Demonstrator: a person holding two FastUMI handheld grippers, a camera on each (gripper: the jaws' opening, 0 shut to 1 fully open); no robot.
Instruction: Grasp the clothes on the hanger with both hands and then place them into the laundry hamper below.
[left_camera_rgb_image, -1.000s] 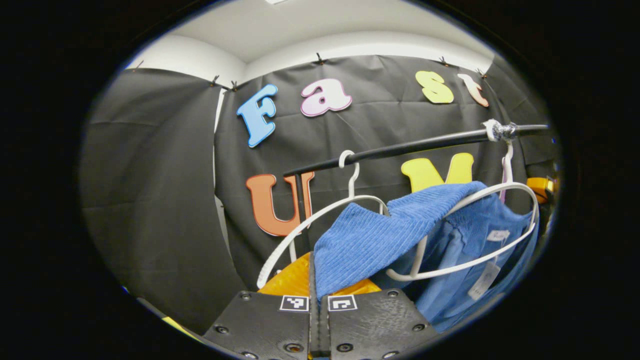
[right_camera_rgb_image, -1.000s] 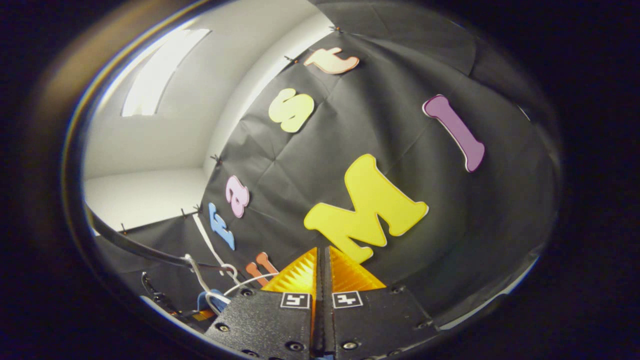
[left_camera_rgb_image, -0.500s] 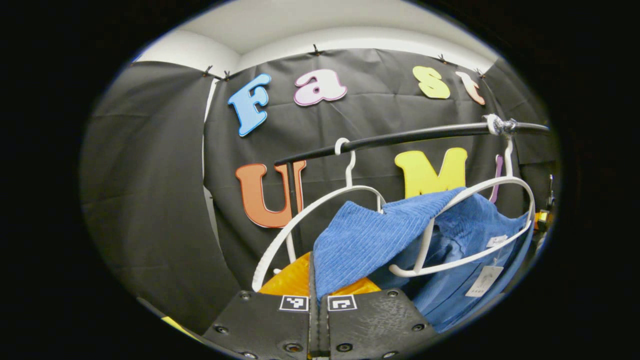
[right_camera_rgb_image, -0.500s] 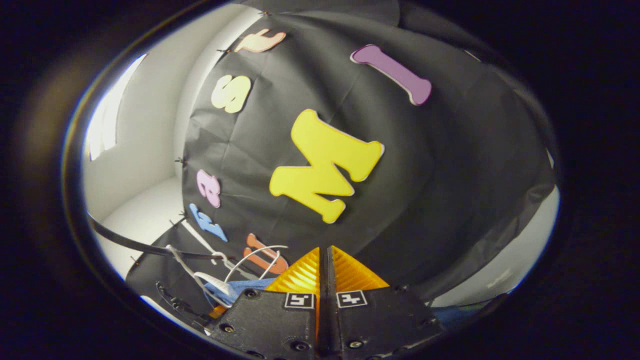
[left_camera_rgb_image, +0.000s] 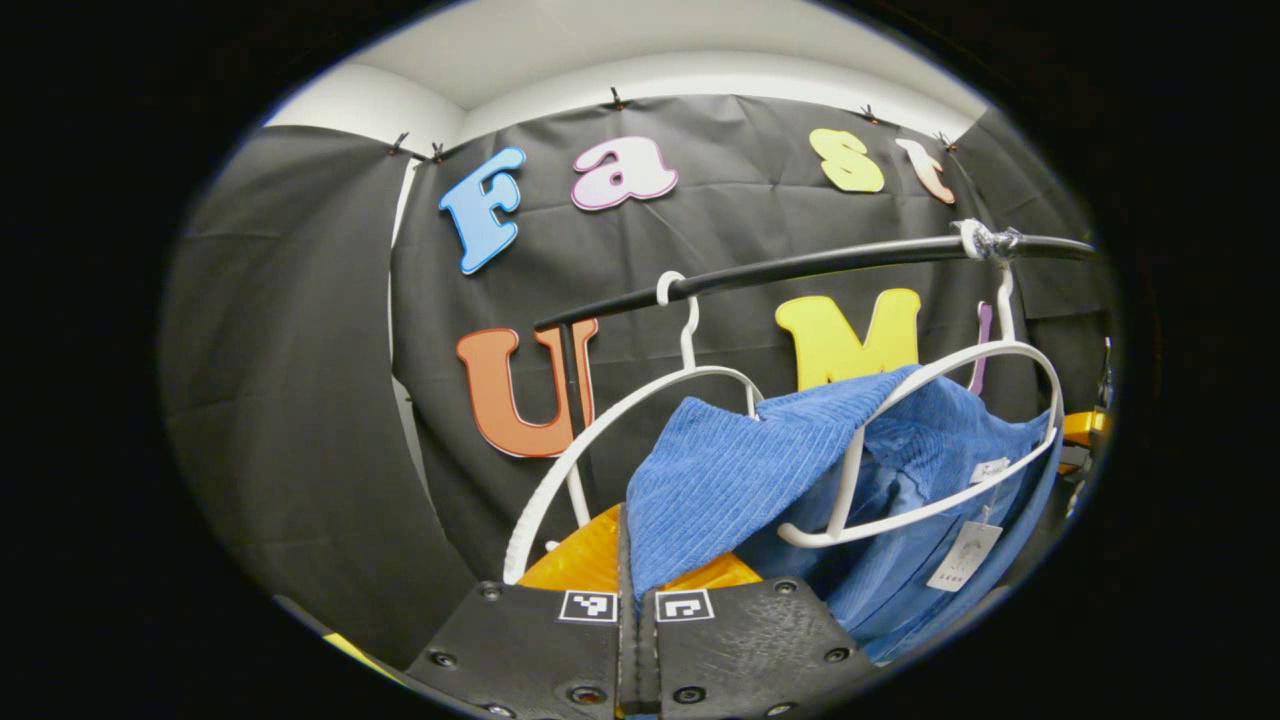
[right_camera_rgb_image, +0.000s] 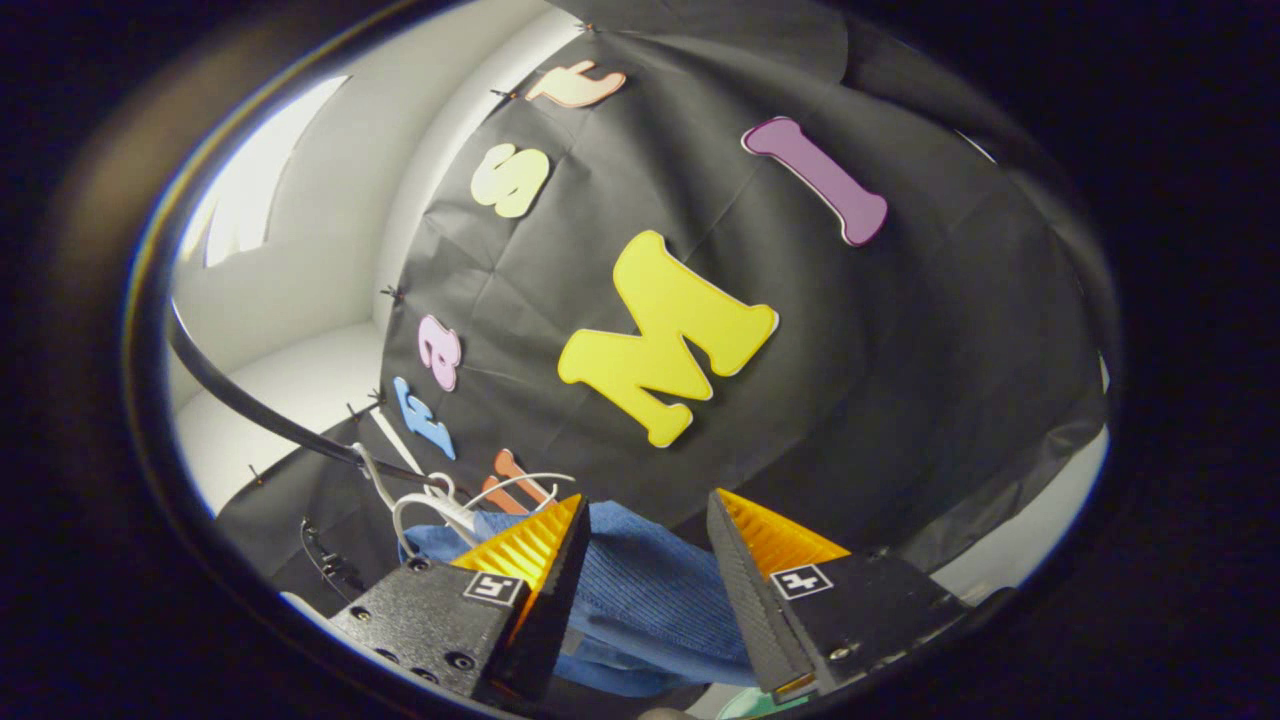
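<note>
We see the left gripper clamped on the blue garment, half off its hanger; right gripper spread wide, garment seemingly between.

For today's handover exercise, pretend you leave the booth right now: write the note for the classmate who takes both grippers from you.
Left gripper: shut on a fold of the blue garment.
Right gripper: open, the blue garment lies between its fingers, not gripped.
The garment hangs on the white hanger on the black rail; a second white hanger hangs beside it.
Done: left grasp.
Left: shut the right gripper on the cloth, pull it off the hanger, lower it into the hamper.
</note>
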